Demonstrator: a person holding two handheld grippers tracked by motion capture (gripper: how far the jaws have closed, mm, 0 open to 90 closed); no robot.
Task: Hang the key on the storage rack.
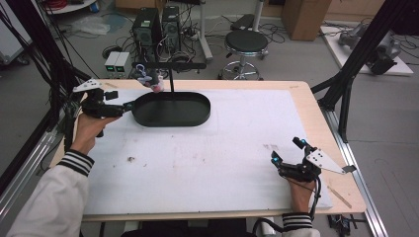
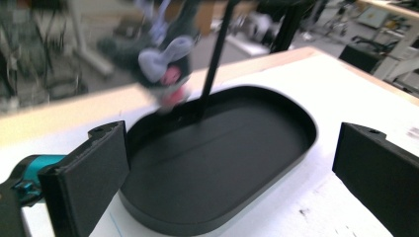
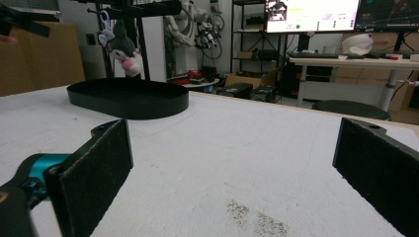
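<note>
tray (image 1: 190, 116) black, oval, far-left on table | left gripper (image 1: 129, 105) jaws wide at its near end | right gripper (image 1: 286, 154) wide, empty | risk: nudging tray, perhaps swinging the blurred plush toy (image 2: 165, 66)

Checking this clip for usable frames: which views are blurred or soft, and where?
Left gripper view: motion blur smears the plush toy, the stand's post and the background; the black tray is softer too. Right gripper view: sharp, with the tray and the toy crisp. High view: evenly lit, low detail, no glare.
</note>
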